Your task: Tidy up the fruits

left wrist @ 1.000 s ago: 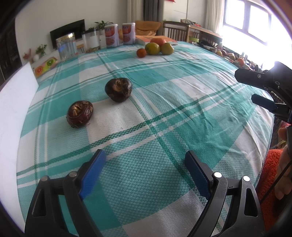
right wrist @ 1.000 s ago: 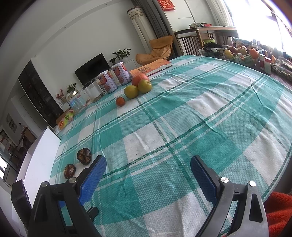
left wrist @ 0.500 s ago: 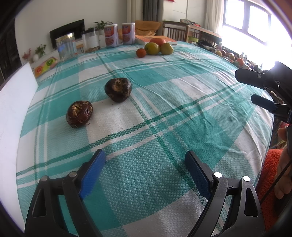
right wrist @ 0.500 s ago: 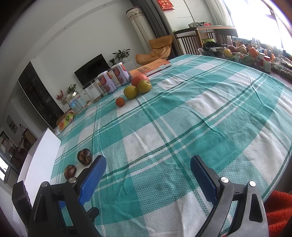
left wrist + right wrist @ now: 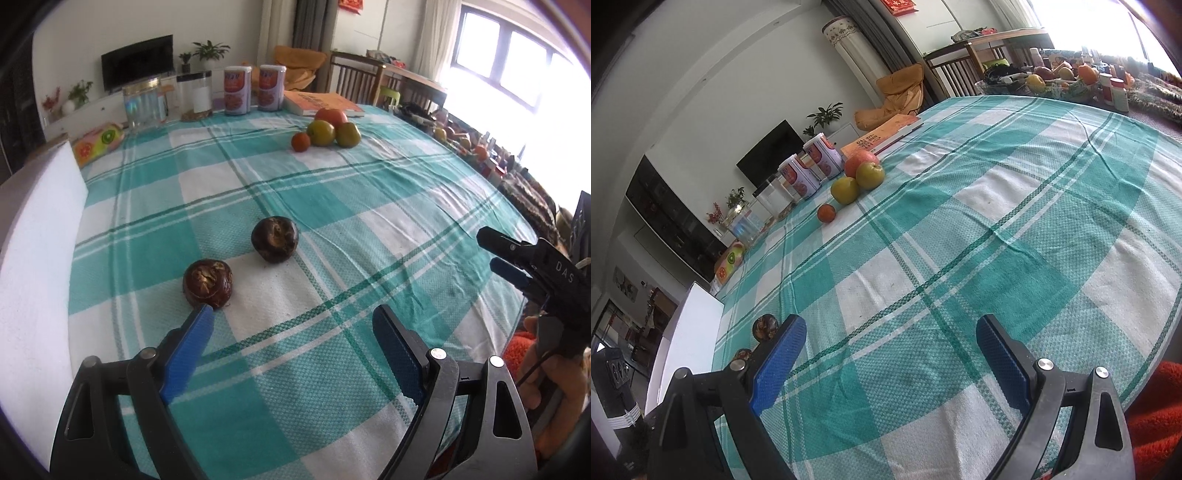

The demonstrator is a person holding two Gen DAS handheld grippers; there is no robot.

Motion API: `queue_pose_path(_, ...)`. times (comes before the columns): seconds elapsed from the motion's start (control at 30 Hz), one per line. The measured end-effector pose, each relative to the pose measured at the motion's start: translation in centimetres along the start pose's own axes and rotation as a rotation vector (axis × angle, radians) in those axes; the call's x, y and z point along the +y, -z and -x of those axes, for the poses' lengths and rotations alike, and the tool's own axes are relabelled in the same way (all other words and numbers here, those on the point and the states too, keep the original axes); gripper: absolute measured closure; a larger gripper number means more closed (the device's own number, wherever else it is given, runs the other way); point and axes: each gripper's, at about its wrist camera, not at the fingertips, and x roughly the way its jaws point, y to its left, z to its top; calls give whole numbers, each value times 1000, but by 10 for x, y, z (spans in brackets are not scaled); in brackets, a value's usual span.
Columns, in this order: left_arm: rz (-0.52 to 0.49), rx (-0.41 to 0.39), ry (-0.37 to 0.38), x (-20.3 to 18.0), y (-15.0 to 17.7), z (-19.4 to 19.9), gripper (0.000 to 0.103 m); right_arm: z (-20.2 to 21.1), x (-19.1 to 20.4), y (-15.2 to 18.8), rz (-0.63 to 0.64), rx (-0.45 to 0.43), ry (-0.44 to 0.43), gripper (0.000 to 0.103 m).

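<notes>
"DAS" on the right tongs [image 5: 496, 254] — tin [image 5: 237, 90] labels unreadable

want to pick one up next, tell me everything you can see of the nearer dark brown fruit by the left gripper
The nearer dark brown fruit is round and glossy, with a rough tan, flaky patch on top. It sits on a white square of the checked tablecloth, apart from its twin. The open left gripper has one blue fingertip overlapping its lower edge; contact is unclear.

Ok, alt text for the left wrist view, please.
Open left gripper with blue pads above a teal-and-white checked tablecloth, just short of two dark brown wrinkled round fruits. A cluster of orange and yellow-green fruits sits far across; the right gripper enters at right.
</notes>
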Motion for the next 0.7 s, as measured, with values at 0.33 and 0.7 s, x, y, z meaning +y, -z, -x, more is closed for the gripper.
queue_pose_path(0.33,-67,146,-130,-16,-53,-88,31,4,-3,0,-12,-10,-10,10)
queue_pose_path(0.7,17,143,-104,2,-55,-108,63,-52,-19,-86,-43,110,-50,10)
